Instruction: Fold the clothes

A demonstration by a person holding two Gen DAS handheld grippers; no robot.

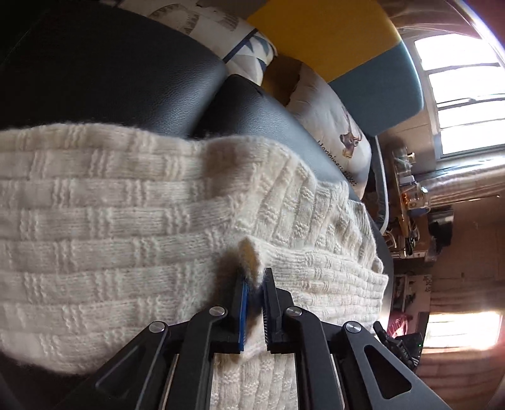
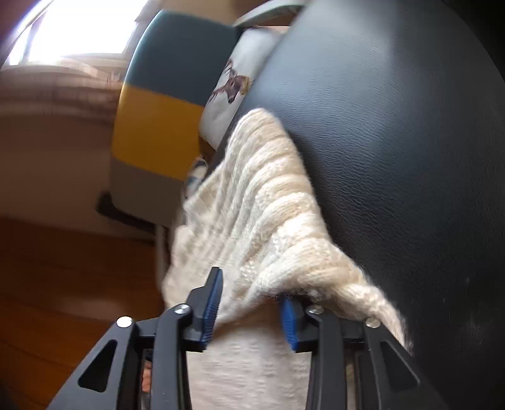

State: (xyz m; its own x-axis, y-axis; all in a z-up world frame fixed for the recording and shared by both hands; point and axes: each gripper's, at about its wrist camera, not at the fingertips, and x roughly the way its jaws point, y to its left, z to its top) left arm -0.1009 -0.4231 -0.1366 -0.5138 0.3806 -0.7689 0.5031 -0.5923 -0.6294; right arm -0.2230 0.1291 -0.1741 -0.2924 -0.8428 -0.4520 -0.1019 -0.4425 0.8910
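Left wrist view: left gripper (image 1: 256, 284) pinches a fold of the cream sweater (image 1: 110, 220), spread over the black cushion (image 1: 126, 72). Right gripper (image 2: 249, 302) stands half open, the sweater's edge bunched between its jaws.

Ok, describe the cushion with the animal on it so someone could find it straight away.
Start at the black leather seat. Behind its far edge, against the yellow and teal chair back, leans the white cushion. Unlike the patterned cushion nearby, it shows a brown deer and a line of script.
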